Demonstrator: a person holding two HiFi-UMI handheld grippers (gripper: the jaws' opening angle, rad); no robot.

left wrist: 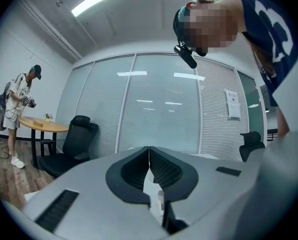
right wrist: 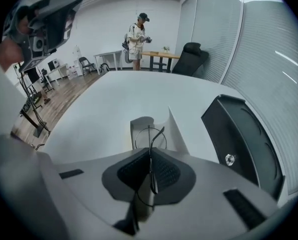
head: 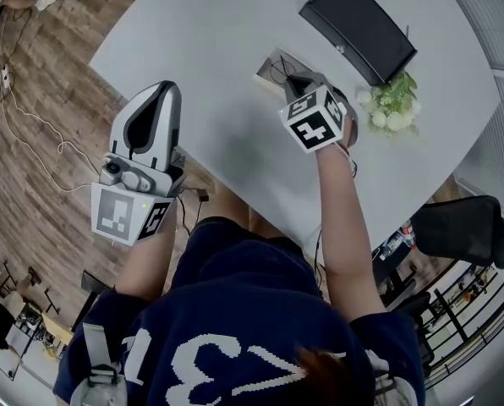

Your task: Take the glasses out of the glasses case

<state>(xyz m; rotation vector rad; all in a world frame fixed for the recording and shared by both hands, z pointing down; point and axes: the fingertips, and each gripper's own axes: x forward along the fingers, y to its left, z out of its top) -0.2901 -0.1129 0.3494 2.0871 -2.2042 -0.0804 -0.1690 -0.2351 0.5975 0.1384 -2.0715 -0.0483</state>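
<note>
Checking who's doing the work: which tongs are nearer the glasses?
Right. The right tongs are shut on the glasses above the table; the left tongs are shut and empty, aside by the table's edge.

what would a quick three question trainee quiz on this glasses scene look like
1. True or false: the left tool is shut on the glasses.
2. Which thing stands on the table beside the black case? A a mug; B a small flowering plant; C a laptop.
3. Fill in: the left tool's jaws are ___, with nothing between them.
Key: 1 false, the right tool grips them; 2 B; 3 together.
</note>
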